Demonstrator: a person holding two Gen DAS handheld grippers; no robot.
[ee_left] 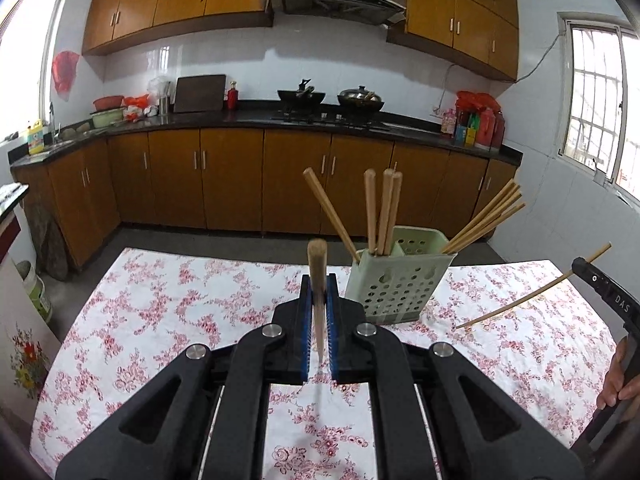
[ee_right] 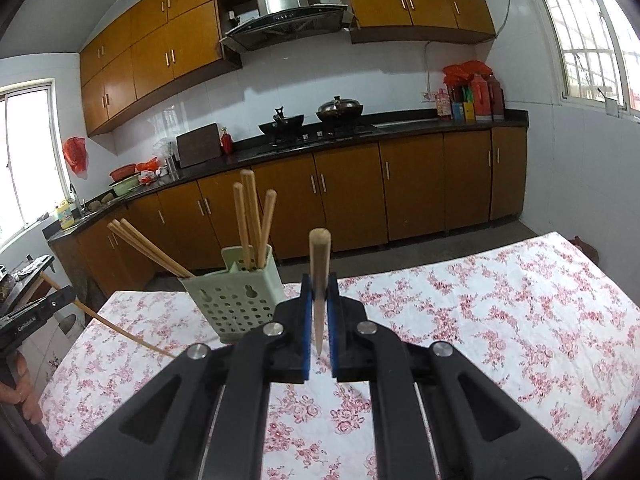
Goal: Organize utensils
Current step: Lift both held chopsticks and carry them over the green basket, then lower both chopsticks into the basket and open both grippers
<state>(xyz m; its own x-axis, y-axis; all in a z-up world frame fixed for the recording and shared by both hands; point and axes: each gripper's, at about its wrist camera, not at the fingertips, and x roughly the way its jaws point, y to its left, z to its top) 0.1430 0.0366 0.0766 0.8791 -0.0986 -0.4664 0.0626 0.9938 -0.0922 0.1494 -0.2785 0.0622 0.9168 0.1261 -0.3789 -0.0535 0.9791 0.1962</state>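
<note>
A pale green perforated holder [ee_left: 394, 280] [ee_right: 236, 296] stands on the floral tablecloth, with several wooden chopsticks [ee_left: 380, 212] [ee_right: 252, 220] leaning out of it. My left gripper [ee_left: 319, 284] is shut on one wooden chopstick [ee_left: 318, 264], held upright just left of the holder. My right gripper [ee_right: 319, 284] is shut on another wooden chopstick [ee_right: 319, 264], thick end up, to the right of the holder. The right gripper's body [ee_left: 604, 300] and its chopstick [ee_left: 532, 296] show at the far right of the left wrist view. The left one [ee_right: 36, 312] with its chopstick [ee_right: 120, 332] shows at the left of the right wrist view.
The table [ee_left: 160, 320] [ee_right: 500, 320] wears a white cloth with red flowers. A person's hand [ee_left: 618, 380] [ee_right: 20, 392] grips each tool's handle. Behind runs a kitchen counter [ee_left: 256, 116] with woks, bottles and a sink, above brown cabinets.
</note>
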